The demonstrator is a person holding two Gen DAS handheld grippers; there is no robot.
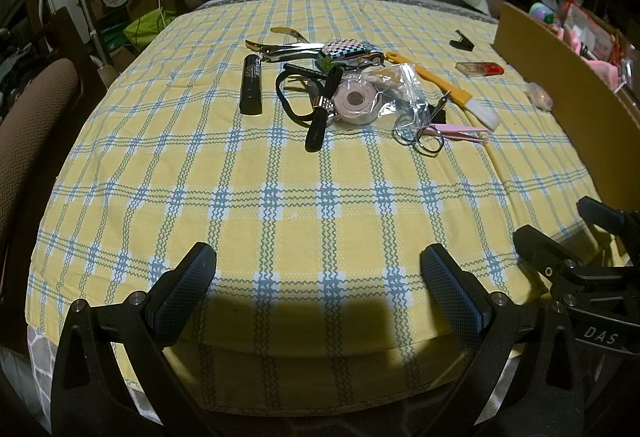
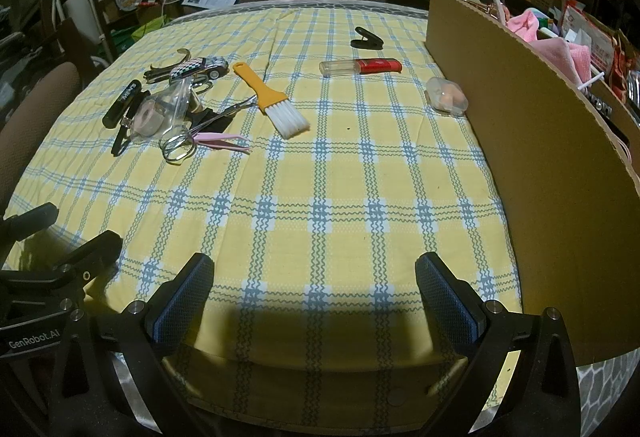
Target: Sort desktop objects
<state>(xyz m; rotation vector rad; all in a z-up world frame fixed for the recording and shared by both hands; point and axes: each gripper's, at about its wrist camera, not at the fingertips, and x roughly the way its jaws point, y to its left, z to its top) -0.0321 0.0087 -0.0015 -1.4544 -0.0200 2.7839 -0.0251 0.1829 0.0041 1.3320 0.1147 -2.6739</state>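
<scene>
Over the near edge of the table hangs the left gripper, its two fingers spread wide with nothing between them, the pads a dimpled blue-black rubber on matte black arms; beneath it runs the tablecloth, a woven yellow cotton crossed by blue and green wavy stripes; at the far left of the clutter lies a black cylindrical tube, smooth and straight, just beside a looped black cord with a small metal ferrule; behind them sit shiny chrome pliers and a toy car with a checkered roof; touching the cord is a crinkled clear zip bag holding a pale pink roll of tape; next come small steel scissors with round finger loops, pink tweezers tapering to a point, and a flat orange-handled brush with white bristles; well apart from that heap lie a red and clear plastic case, a black clip and a rounded translucent pod, this last close against the tall cardboard box wall, plain brown and stiff; the right gripper matches its partner, fingers apart and empty over the near edge.
</scene>
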